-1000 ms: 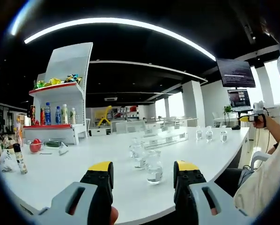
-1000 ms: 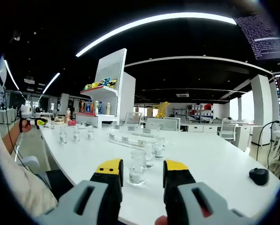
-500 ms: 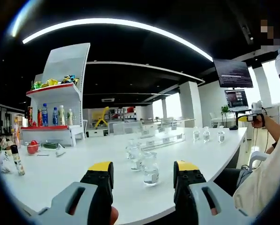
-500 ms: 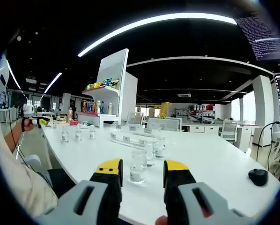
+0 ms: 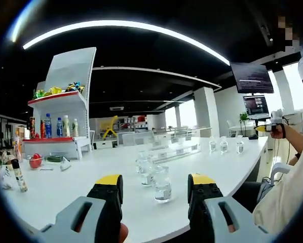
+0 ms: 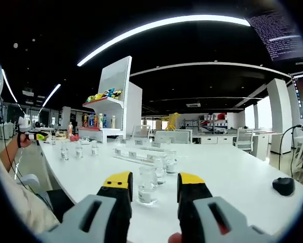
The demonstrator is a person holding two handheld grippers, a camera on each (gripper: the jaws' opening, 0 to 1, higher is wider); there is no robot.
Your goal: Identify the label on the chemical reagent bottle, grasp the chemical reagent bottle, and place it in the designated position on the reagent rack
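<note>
Three clear glass reagent bottles cluster mid-table; the nearest bottle (image 5: 162, 185) (image 6: 147, 187) stands just ahead of both pairs of jaws, untouched. Behind the cluster lies the long clear reagent rack (image 5: 175, 150) (image 6: 136, 152) with small labels on its front. Three more small bottles (image 5: 223, 145) (image 6: 79, 149) stand in a row near the table's end. My left gripper (image 5: 155, 191) is open and holds nothing; it also appears at far left in the right gripper view (image 6: 34, 136). My right gripper (image 6: 154, 190) is open and holds nothing; a hand holds it at far right in the left gripper view (image 5: 271, 127).
The white table (image 5: 80, 177) curves around. A white display shelf (image 5: 60, 109) (image 6: 111, 109) holds drink bottles and snacks. A spray can (image 5: 18, 176) and a red object (image 5: 36, 161) sit at the left. A black mouse (image 6: 283, 186) lies at the right. A person's sleeve (image 5: 288, 192) is close by.
Both views have shifted a little with the hands. The bottles and the rack stay where they were, and both grippers remain open.
</note>
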